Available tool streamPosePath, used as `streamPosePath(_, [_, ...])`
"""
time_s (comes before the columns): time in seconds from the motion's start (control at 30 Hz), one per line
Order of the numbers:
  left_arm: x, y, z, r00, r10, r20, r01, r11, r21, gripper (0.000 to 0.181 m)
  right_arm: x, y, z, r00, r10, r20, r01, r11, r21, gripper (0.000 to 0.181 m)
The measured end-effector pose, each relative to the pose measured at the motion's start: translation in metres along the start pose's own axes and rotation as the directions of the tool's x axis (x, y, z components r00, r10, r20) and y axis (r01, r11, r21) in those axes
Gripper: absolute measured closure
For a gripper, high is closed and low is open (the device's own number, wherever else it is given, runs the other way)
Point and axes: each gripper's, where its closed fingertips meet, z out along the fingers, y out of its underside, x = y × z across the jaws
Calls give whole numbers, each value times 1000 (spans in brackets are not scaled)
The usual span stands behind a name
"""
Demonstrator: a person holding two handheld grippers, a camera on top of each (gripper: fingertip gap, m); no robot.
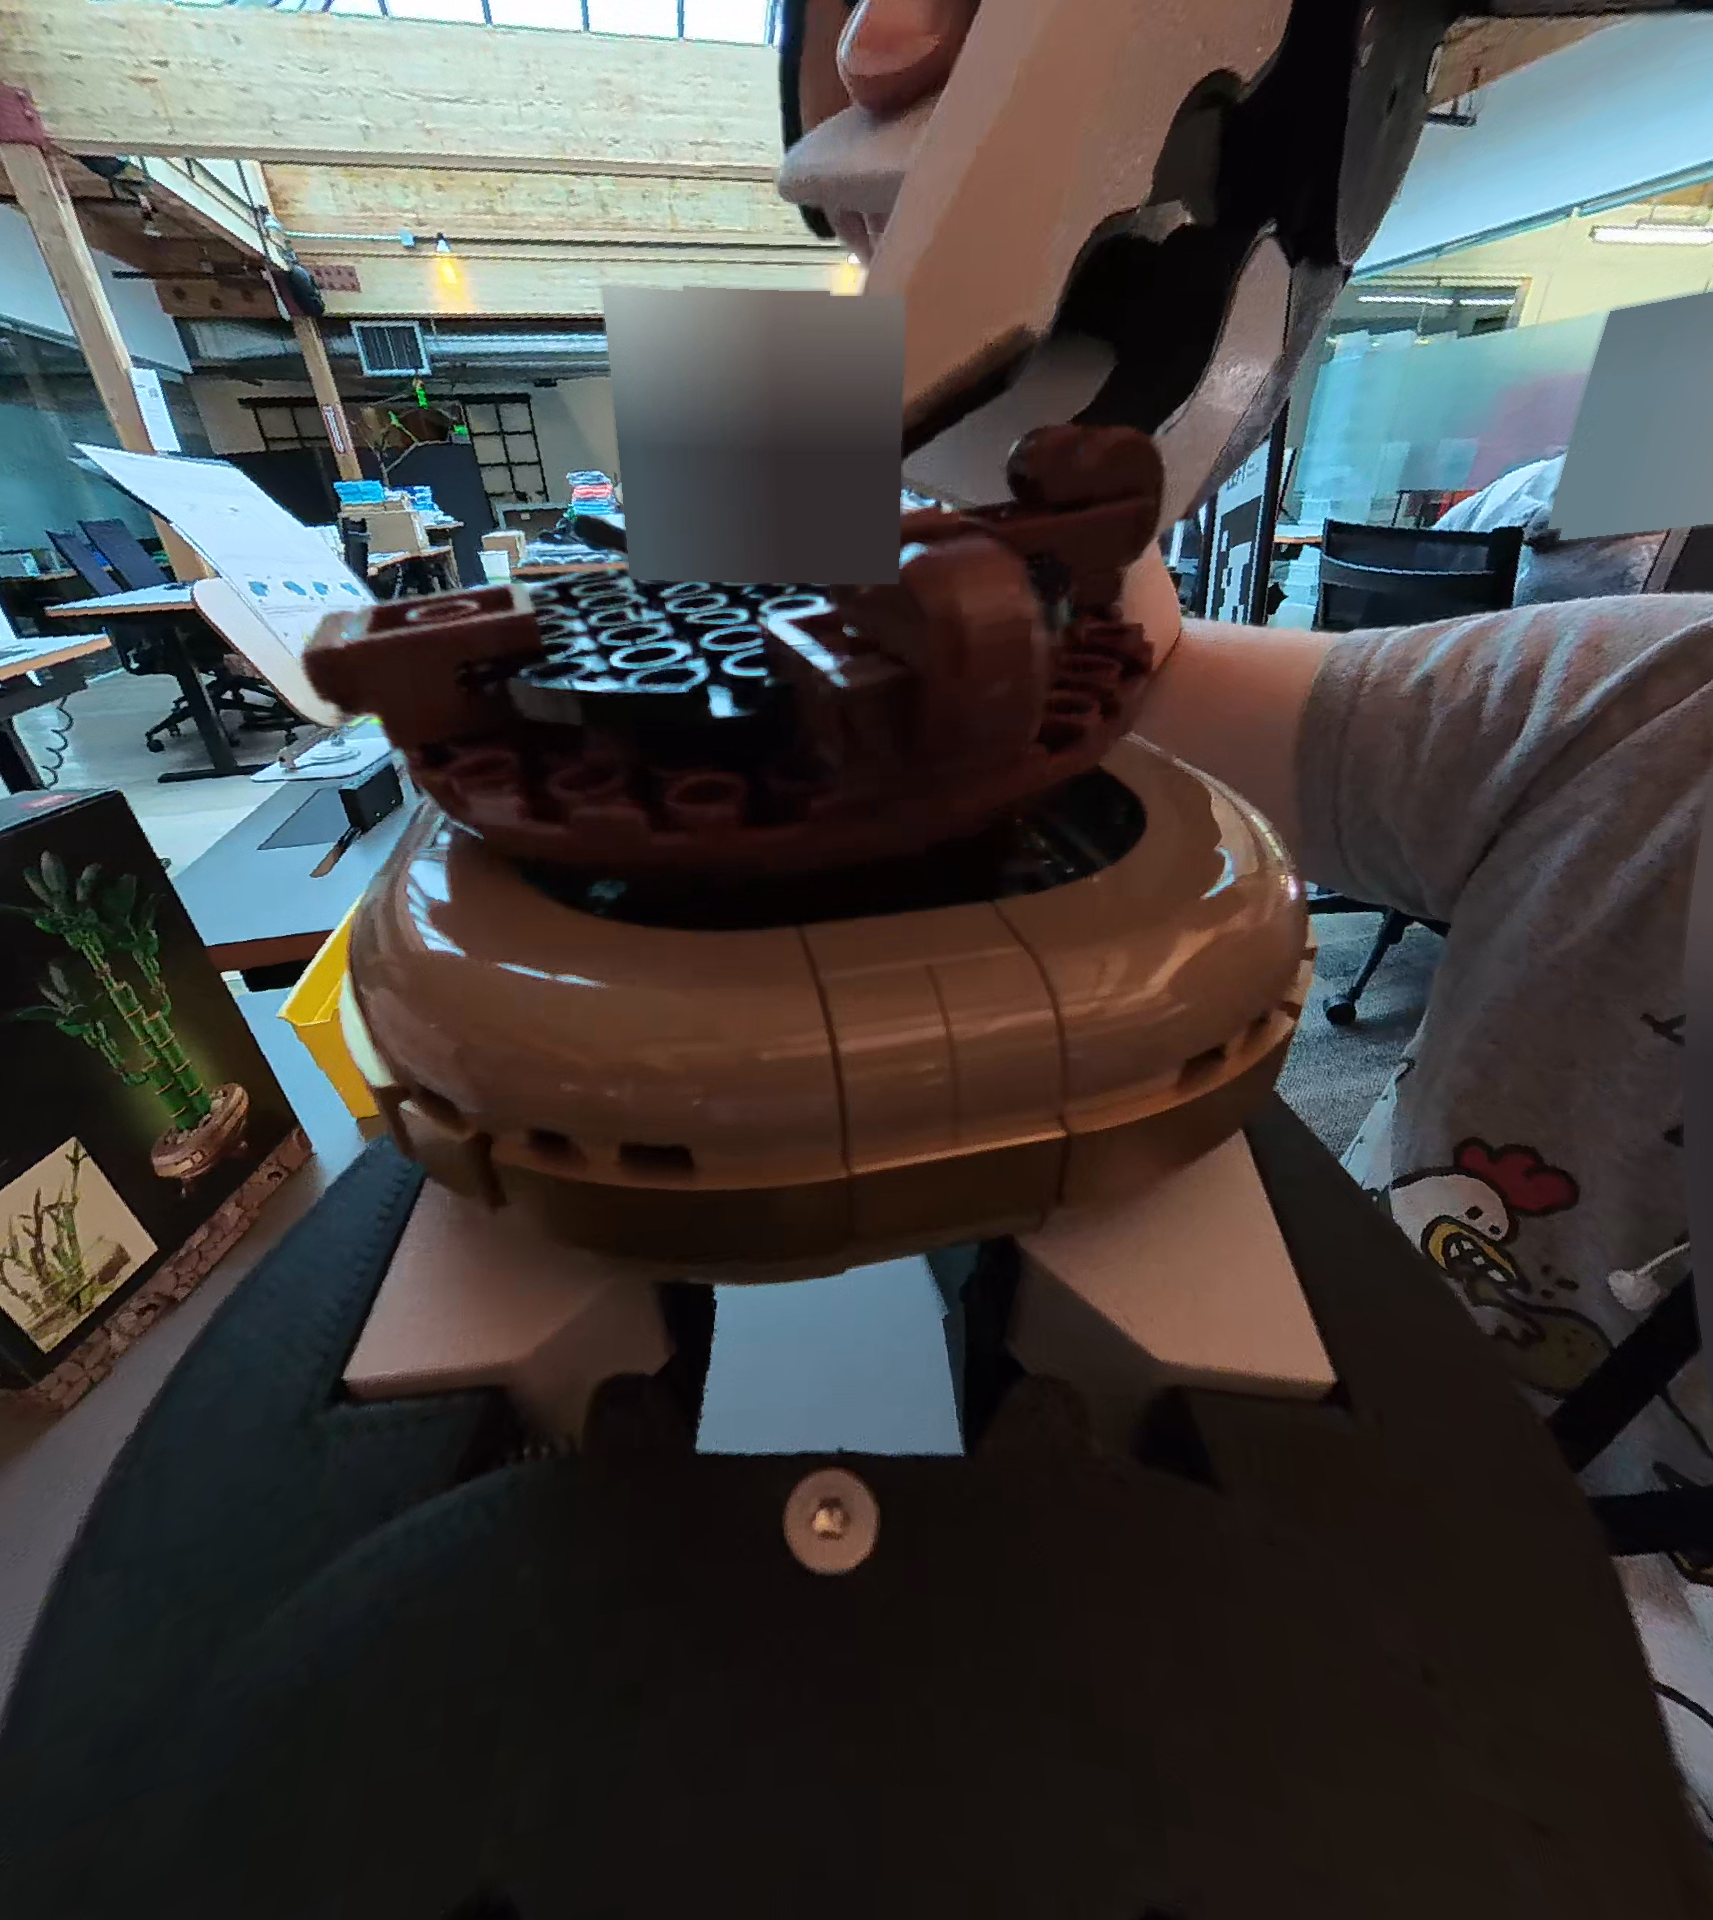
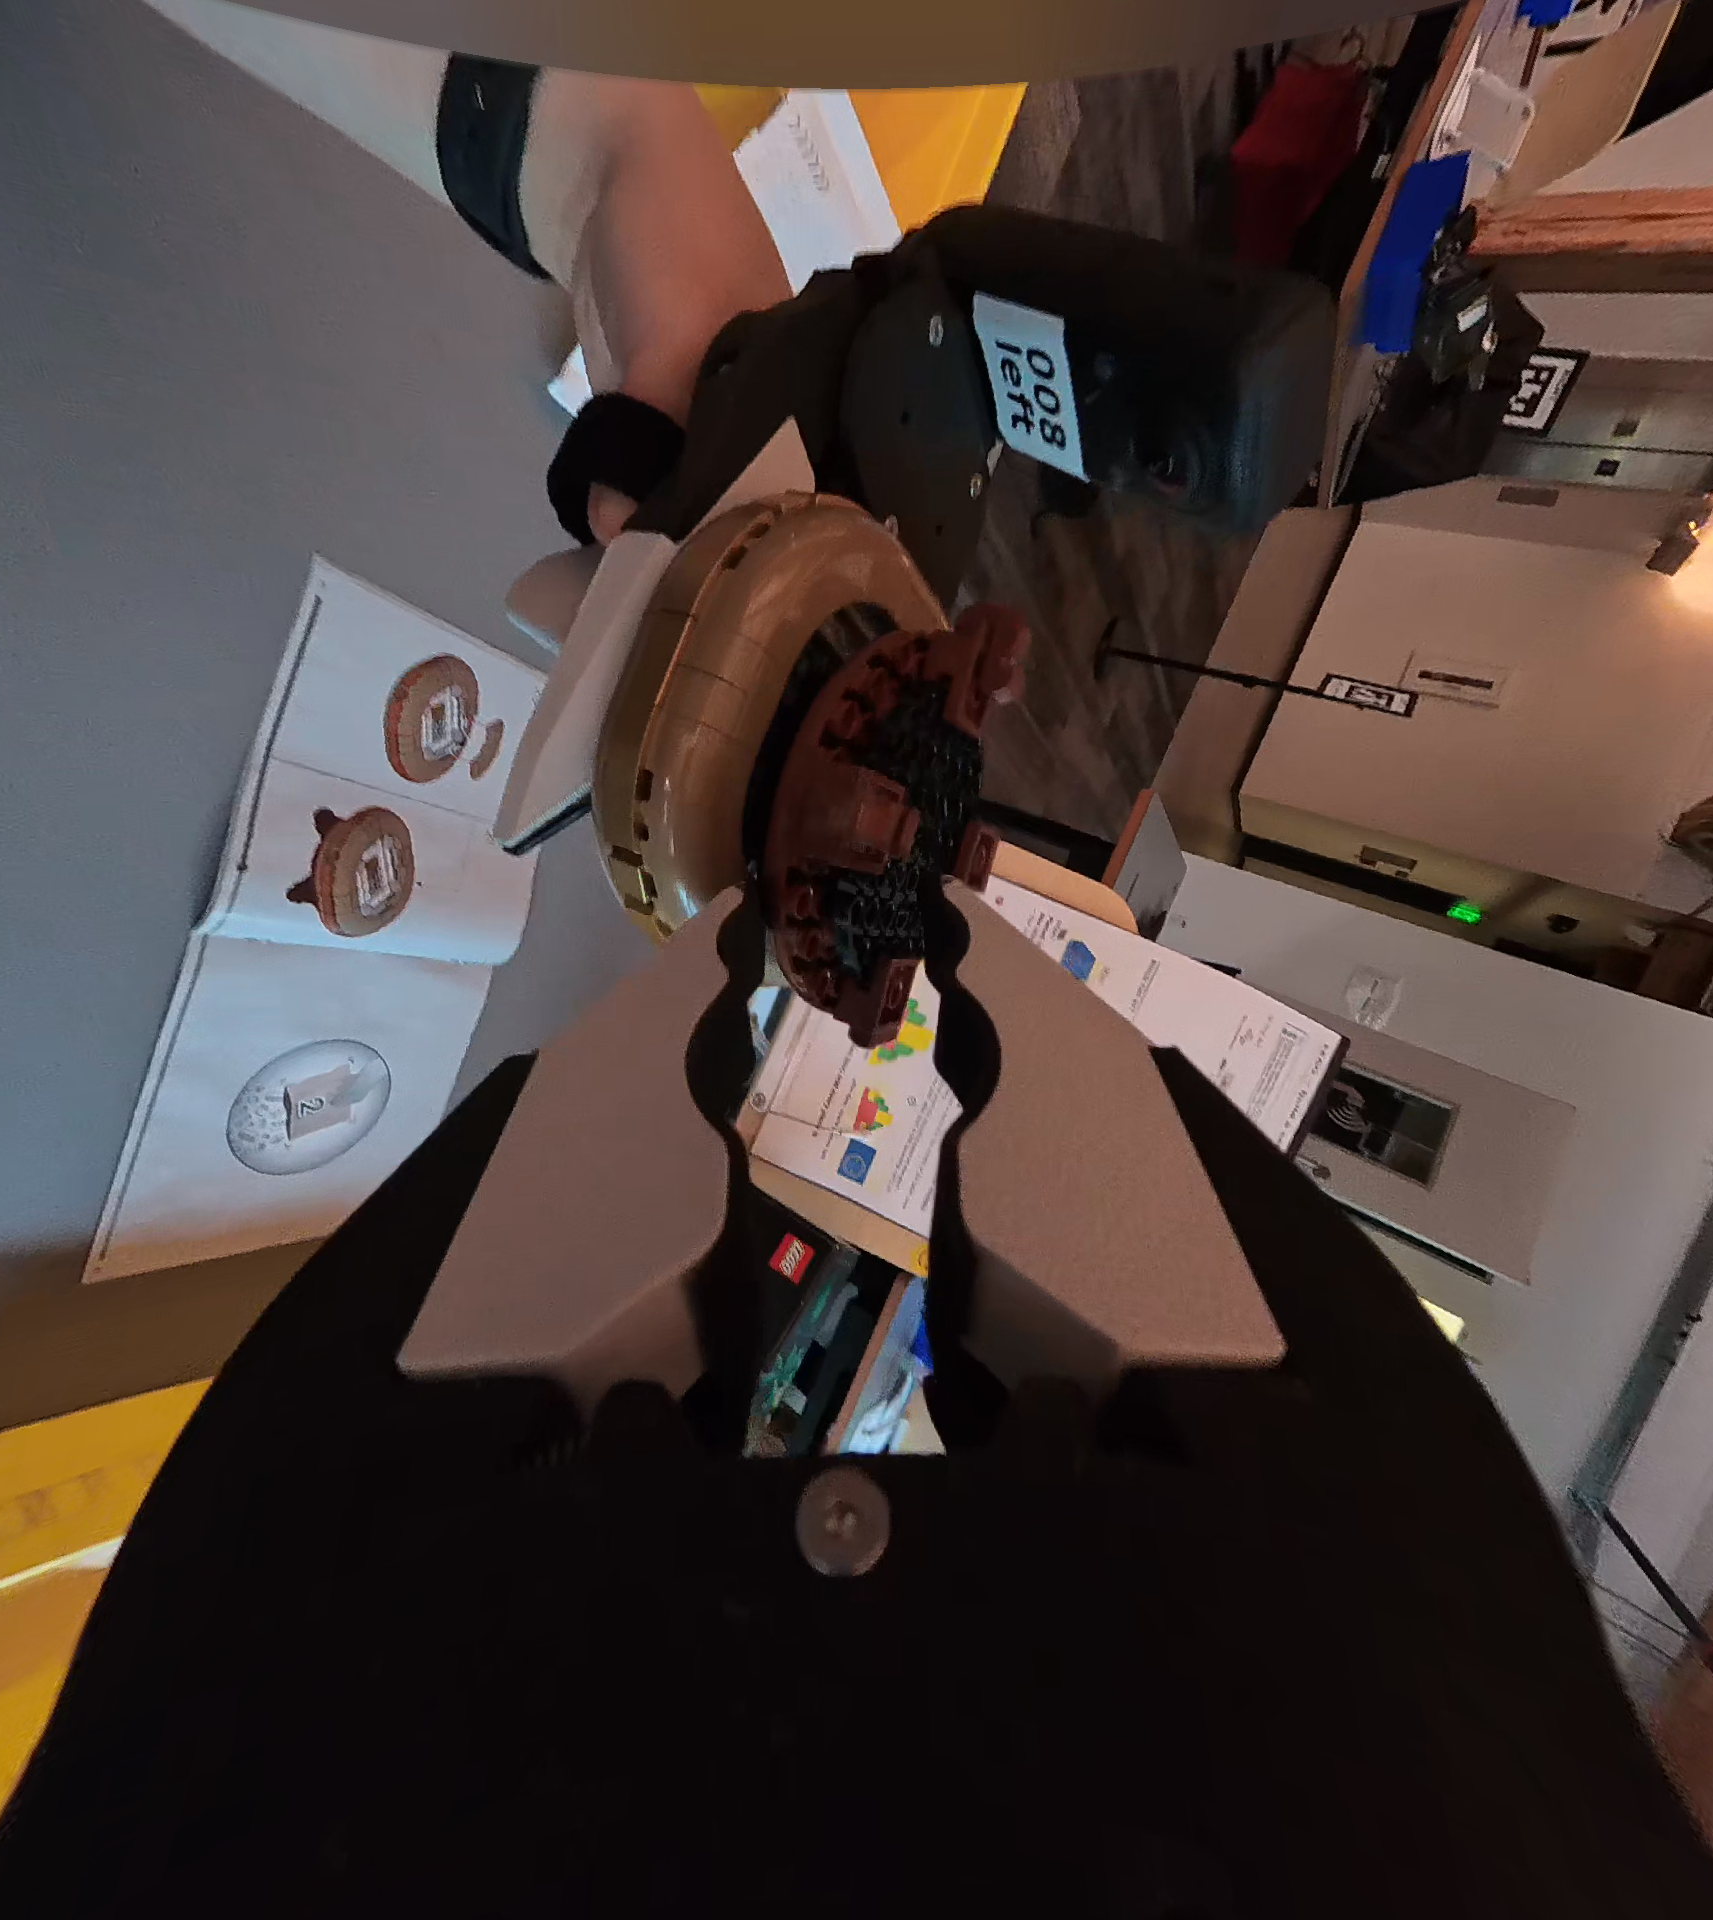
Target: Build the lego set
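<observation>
My left gripper [image 1: 831,1205] is shut on the tan rounded pot [image 1: 831,1018] and holds it up off the table. A round brown base [image 1: 727,790] with a black studded plate [image 1: 665,644] and brown feet sits on the pot's opening. In the right wrist view one left finger [image 2: 592,665] presses on the pot's side [image 2: 686,665]. My right gripper [image 2: 844,914] is open, its fingertips standing on either side of the brown base's rim [image 2: 831,935] by a foot, not pressing on it. In the left wrist view the right gripper [image 1: 1070,416] comes in from above by a brown foot [image 1: 1080,478].
The set's dark box [image 1: 73,1091] stands at the left beside a yellow bin [image 1: 327,1018]. An open instruction booklet [image 2: 332,883] lies on the grey table [image 2: 104,416], and a printed leaflet [image 2: 1143,1018] lies beyond. A person's arm [image 1: 1454,748] is at the right. The tips of one gripper are about 6 cm away from the tips of the other.
</observation>
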Motion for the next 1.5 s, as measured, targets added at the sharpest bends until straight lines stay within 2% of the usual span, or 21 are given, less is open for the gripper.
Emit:
streamPosePath(0.03, [1, 0, 0, 1000, 6, 0, -6, 1000, -2, 126, -1, -3, -2, 1000, 0, 9, 0, 1000, 15, 151])
streamPosePath(0.13, [2, -1, 1, 1000, 1, 0, -1, 1000, 1, 65, -2, -6, -5, 1000, 1, 24, -1, 1000, 26, 151])
streamPosePath(0.33, [2, 3, 2, 1000, 10, 6, -10, 1000, -23, 66, -8, -2, -5, 995, 16, 99, -16, 1000, 6, 150])
streamPosePath(0.37, [2, 4, 3, 1000, 10, 3, -10, 1000, -28, 24, -10, -2, -5, 992, 30, 125, -31, 1000, 6, 150])
streamPosePath(0.47, [3, 3, 6, 1000, -7, -17, 7, 1000, -15, 32, -10, 1, -6, 979, 79, 186, -80, 997, -3, 148])
streamPosePath(0.53, [5, 3, 7, 999, -14, -34, 14, 1000, -6, 24, -11, 2, -7, 970, 104, 221, -105, 994, -5, 144])
streamPosePath(0.57, [6, 3, 8, 999, -15, -41, 15, 1000, -1, 65, -10, 2, -8, 965, 114, 236, -116, 993, -5, 141])
streamPosePath(0.7, [10, 1, 10, 997, -27, -66, 28, 1000, 14, 66, -10, -1, -11, 950, 141, 278, -158, 987, 40, 140])
streamPosePath(0.83, [15, -1, 11, 995, -25, -93, 28, 999, 26, 65, -15, -2, -14, 916, 184, 357, -223, 972, 71, 124])
streamPosePath(0.87, [17, -2, 11, 994, -25, -104, 29, 999, 30, 79, -17, -4, -16, 903, 191, 385, -242, 966, 88, 119])
streamPosePath(0.9, [19, -3, 10, 993, -26, -114, 30, 999, 33, 75, -18, -5, -17, 889, 199, 412, -259, 961, 96, 114])
streamPosePath(0.93, [20, -3, 10, 992, -27, -122, 32, 999, 33, 63, -18, -4, -19, 877, 204, 436, -274, 956, 104, 113])
streamPosePath(1.1, [27, -3, 14, 990, -23, -141, 26, 999, 19, 63, -7, -14, -25, 786, 215, 579, -381, 906, 182, 97])
streamPosePath(1.2, [36, -3, 16, 985, -19, -173, 22, 1000, 18, 66, -8, -18, -20, 707, 197, 679, -398, 905, 152, 88])
streamPosePath(1.33, [42, -5, 18, 982, -15, -187, 18, 1000, 17, 63, -19, -16, -9, 627, 199, 753, -361, 931, 55, 92])
streamPosePath(1.5, [44, -4, 18, 979, -15, -204, 19, 1000, 18, 63, -22, -20, -9, 629, 165, 760, -314, 948, 54, 98])
